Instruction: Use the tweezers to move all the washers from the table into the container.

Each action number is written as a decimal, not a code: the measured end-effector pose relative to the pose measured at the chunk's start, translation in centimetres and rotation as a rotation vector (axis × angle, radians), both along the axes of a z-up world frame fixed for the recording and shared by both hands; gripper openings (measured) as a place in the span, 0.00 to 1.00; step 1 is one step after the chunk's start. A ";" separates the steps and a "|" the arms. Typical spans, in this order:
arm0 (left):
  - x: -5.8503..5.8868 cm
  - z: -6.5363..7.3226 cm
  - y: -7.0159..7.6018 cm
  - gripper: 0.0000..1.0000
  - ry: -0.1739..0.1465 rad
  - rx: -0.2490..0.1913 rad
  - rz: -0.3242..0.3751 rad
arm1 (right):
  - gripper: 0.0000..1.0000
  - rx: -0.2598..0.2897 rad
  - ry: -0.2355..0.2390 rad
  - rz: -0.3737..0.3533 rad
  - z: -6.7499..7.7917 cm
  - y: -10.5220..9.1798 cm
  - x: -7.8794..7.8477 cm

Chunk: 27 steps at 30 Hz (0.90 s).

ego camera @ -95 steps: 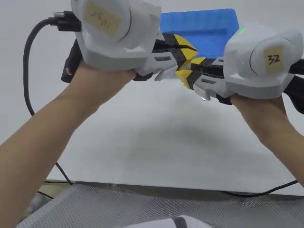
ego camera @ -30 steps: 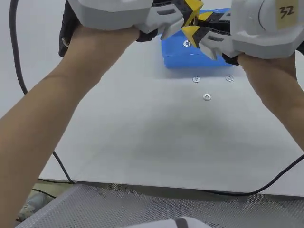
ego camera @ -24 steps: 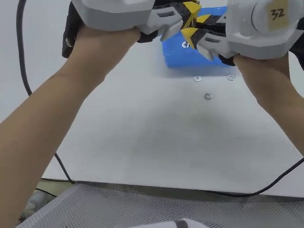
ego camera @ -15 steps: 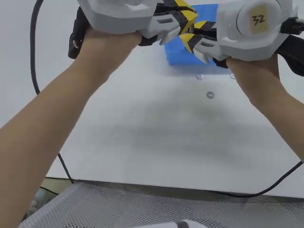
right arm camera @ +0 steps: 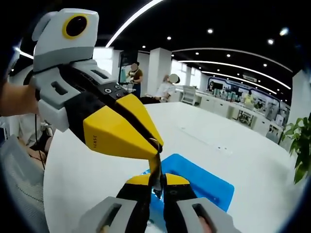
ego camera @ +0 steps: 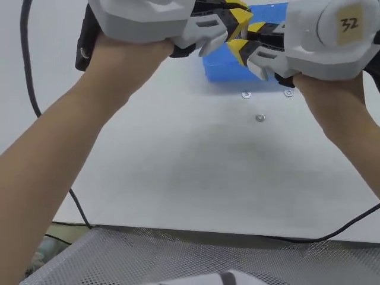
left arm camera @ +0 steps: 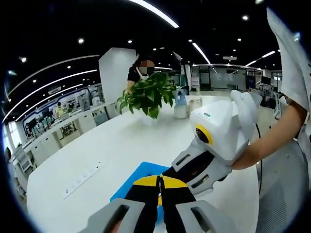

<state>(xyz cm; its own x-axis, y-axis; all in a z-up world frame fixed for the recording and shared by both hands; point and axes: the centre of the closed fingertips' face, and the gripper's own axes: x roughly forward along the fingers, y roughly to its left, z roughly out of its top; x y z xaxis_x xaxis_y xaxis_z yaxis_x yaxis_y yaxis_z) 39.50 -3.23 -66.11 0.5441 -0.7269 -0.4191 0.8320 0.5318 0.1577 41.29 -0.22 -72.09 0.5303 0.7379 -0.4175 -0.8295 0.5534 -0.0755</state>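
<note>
Grips tweezers (right arm camera: 155, 167) in left gripper's (left arm camera: 159, 183) shut jaws, with the lower end pinched between right gripper's (right arm camera: 156, 182) narrow jaws. Holds both tip to tip above the blue container (ego camera: 228, 65). Leaves three washers (ego camera: 259, 118) lying on the table (ego camera: 178, 166) just in front of container, two near its wall, one nearer the person, all apart from the grippers.

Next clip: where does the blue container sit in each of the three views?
Head view: blue container at top centre, partly hidden behind both hand-held grippers.
Left gripper view: the container at bottom centre, just left of that view's own jaws.
Right gripper view: the container at lower centre, right of that view's own jaws.
Shared landmark: the white table that it rests on.
</note>
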 end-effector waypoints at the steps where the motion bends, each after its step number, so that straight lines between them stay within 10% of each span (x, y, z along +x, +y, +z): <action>1: -0.2 0.2 -0.1 0.00 -0.012 0.007 -0.006 | 0.06 0.020 0.008 -0.002 0.4 -0.2 -0.2; 8: -1.9 1.0 -1.0 0.00 -0.007 -0.016 -0.056 | 0.07 0.013 0.022 0.015 0.1 -1.5 -1.4; 27: -2.1 -4.2 -1.2 0.00 0.071 0.031 -0.065 | 0.07 -0.045 0.112 0.020 -5.1 -1.3 -2.2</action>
